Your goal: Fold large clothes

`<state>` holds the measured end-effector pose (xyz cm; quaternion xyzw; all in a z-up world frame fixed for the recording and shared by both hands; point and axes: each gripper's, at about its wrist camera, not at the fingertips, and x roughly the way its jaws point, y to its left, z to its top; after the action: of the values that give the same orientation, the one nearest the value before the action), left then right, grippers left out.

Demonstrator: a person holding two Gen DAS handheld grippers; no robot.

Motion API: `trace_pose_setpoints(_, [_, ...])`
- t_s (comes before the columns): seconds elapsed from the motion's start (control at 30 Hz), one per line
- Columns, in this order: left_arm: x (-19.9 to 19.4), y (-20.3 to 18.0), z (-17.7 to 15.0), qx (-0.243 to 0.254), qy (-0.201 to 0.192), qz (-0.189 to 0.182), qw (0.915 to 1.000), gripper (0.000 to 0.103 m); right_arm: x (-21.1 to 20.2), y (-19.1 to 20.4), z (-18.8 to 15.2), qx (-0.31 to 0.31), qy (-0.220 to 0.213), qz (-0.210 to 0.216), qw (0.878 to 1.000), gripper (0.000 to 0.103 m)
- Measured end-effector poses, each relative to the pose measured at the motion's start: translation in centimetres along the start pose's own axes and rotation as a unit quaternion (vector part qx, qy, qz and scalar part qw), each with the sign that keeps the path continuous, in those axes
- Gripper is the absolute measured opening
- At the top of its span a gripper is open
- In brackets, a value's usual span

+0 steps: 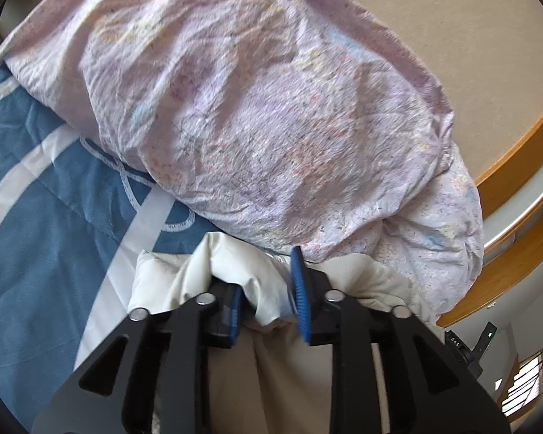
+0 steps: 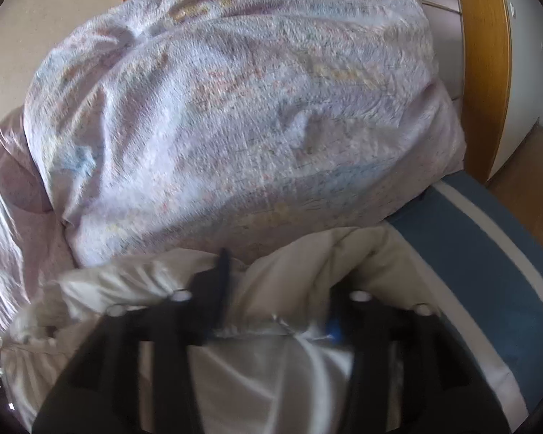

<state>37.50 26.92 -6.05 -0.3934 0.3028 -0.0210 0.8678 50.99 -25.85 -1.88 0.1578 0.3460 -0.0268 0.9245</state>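
Note:
A cream-white garment [image 1: 235, 264] lies bunched on a blue and white bedspread [image 1: 43, 217]. My left gripper [image 1: 268, 303] has its blue-padded fingers [image 1: 300, 289] closed on a fold of this cream cloth. In the right wrist view the same cream garment [image 2: 271, 361] fills the bottom, and my right gripper [image 2: 275, 311] is closed on a gathered fold of it; this view is blurred. The cloth hangs over both grippers and hides the fingertips in part.
A large crumpled lilac patterned duvet [image 1: 253, 108] is piled just beyond both grippers; it also fills the right wrist view [image 2: 235, 126]. A wooden bed frame [image 1: 517, 166] runs along the right, with a beige wall [image 1: 452, 18] behind. The blue bedspread [image 2: 488, 271] extends right.

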Motion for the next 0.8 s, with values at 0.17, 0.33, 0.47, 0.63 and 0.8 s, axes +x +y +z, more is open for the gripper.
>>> trace_pose_setpoints(0.17, [-2.9, -1.5, 0.7, 0.016, -0.041, -0.027, 0.9987, 0.100, -3.9, -0.7, 0.9, 0.009, -0.085, 0.035, 0.996, 0.084])
trace_pose_setpoints(0.33, [-7.0, -6.1, -1.0, 0.133, -0.112, 0.019, 0.9846, 0.100, -9.2, 2.8, -1.7, -0.112, -0.148, 0.036, 0.982, 0.086])
trace_pose_setpoints(0.47, [-6.8, -9.6, -6.4, 0.221, -0.084, 0.014, 0.9715, 0.100, -10.9, 6.6, -6.7, -0.213, -0.107, 0.074, 0.968, 0.081])
trace_pose_setpoints(0.63, [-5.1, -13.0, -12.0, 0.333, -0.082, 0.048, 0.9382, 0.100, -10.7, 10.4, -11.2, -0.280, -0.076, 0.090, 0.953, 0.079])
trace_pose_setpoints(0.8, [-2.8, -13.7, -13.3, 0.354, -0.071, 0.065, 0.9301, 0.100, -9.3, 11.7, -12.3, -0.286, -0.056, 0.083, 0.953, 0.079])
